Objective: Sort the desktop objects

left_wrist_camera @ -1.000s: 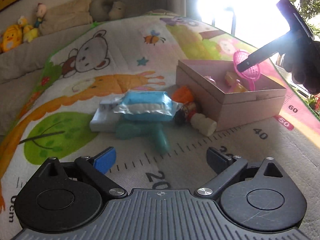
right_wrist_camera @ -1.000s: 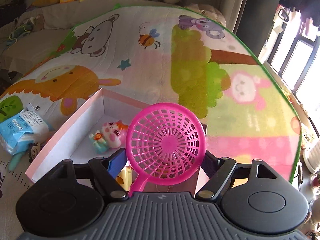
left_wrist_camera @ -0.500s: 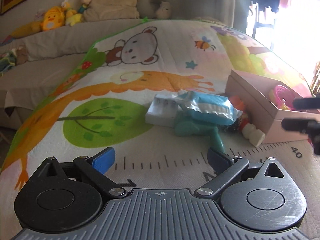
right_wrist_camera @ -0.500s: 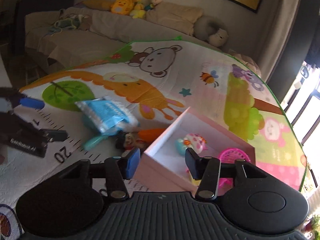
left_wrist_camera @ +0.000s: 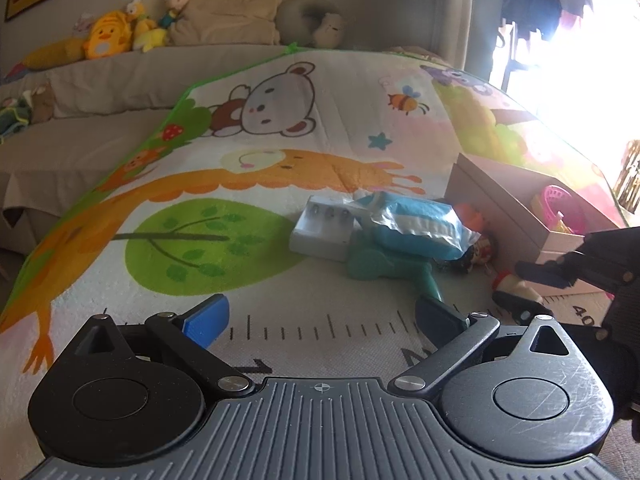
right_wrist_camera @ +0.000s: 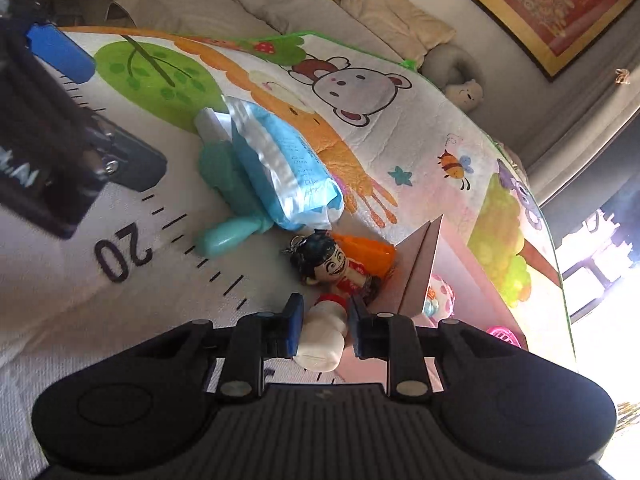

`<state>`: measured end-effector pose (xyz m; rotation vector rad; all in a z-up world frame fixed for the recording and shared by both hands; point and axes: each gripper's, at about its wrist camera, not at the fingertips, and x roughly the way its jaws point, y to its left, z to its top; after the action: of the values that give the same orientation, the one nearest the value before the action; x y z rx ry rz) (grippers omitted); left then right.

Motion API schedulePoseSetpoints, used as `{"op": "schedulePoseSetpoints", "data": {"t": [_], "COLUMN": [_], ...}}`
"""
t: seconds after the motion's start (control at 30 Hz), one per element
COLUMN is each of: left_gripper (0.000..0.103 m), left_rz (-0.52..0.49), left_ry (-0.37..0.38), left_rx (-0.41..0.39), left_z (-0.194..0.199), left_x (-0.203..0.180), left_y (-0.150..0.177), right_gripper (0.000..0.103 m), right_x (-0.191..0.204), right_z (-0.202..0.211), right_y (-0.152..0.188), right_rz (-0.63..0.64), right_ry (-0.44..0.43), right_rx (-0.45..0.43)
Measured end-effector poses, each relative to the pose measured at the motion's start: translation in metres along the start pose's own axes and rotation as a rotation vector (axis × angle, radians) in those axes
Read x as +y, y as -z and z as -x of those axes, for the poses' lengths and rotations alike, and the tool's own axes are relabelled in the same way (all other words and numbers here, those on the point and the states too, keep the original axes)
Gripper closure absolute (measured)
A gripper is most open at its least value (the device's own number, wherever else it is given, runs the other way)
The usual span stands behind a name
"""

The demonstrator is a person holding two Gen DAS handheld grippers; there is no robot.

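Dropped from the pink box [right_wrist_camera: 420,264], right gripper [right_wrist_camera: 322,326] clamps white bottle [right_wrist_camera: 322,340] — doll [right_wrist_camera: 332,266] just ahead; left gripper [left_wrist_camera: 320,316] wide.

1 box [left_wrist_camera: 500,204], 1 wipes pack [left_wrist_camera: 416,220], 1 doll [right_wrist_camera: 332,264], maybe 2 bottles [right_wrist_camera: 324,336].

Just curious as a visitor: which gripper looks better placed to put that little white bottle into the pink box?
The right gripper. Its pads are closed on the white bottle, right beside the pink box. The left gripper is open, empty and farther from the box.
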<state>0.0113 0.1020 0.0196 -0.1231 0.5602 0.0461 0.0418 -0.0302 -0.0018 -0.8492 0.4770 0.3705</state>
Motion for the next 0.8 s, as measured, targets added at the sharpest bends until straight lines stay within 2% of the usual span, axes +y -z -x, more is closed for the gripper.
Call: {"op": "schedulePoseSetpoints", "data": {"t": [0.2,0.3,0.37,0.4,0.43,0.5,0.53,0.6,0.7,0.73,0.8], "left_gripper": [0.001,0.001,0.001,0.001,0.001,0.001,0.001,0.001,0.002,0.006,0.034], "left_rz": [-0.053,-0.107,-0.14,-0.162,-0.184,-0.225,-0.236,-0.247,-0.256,-0.258,-0.265], "left_ry": [-0.022,-0.011,0.018,0.023,0.024,0.019,0.014,-0.01,-0.059,-0.066,-0.068], "left_rx": [0.007,0.006,0.002,-0.009,-0.019,-0.034,-0.036,-0.017,0.019,0.028,0.055], "left_z": [-0.002,-0.004,-0.006,-0.007,-0.01,-0.017,-0.023,-0.039,-0.061,-0.066,-0.073], "left_x": [-0.01,-0.023,-0.036,-0.044,-0.051,-0.065,-0.072,-0.083,-0.092,-0.093,-0.091], "left_y": [0.0,-0.005,-0.012,-0.017,-0.022,-0.032,-0.038,-0.047,-0.055,-0.056,-0.057], "right_gripper": [0.08,0.08,0.072,0.061,0.053,0.047,0.04,0.031,0.029,0.027,0.026], "right_x": [-0.026,-0.044,-0.055,-0.063,-0.074,-0.091,-0.099,-0.106,-0.109,-0.108,-0.11], "right_z": [0.043,0.053,0.053,0.052,0.053,0.058,0.06,0.065,0.067,0.067,0.066], "right_y": [0.04,0.062,0.078,0.084,0.092,0.106,0.114,0.127,0.143,0.148,0.153], "right_rz": [-0.121,-0.214,-0.289,-0.344,-0.424,-0.572,-0.648,-0.748,-0.812,-0.82,-0.846], "right_ry": [-0.107,-0.072,-0.036,-0.031,-0.052,-0.126,-0.159,-0.169,-0.146,-0.135,-0.146], "right_rx": [0.011,0.025,0.055,0.066,0.063,0.034,0.012,-0.03,-0.051,-0.049,-0.053]}}
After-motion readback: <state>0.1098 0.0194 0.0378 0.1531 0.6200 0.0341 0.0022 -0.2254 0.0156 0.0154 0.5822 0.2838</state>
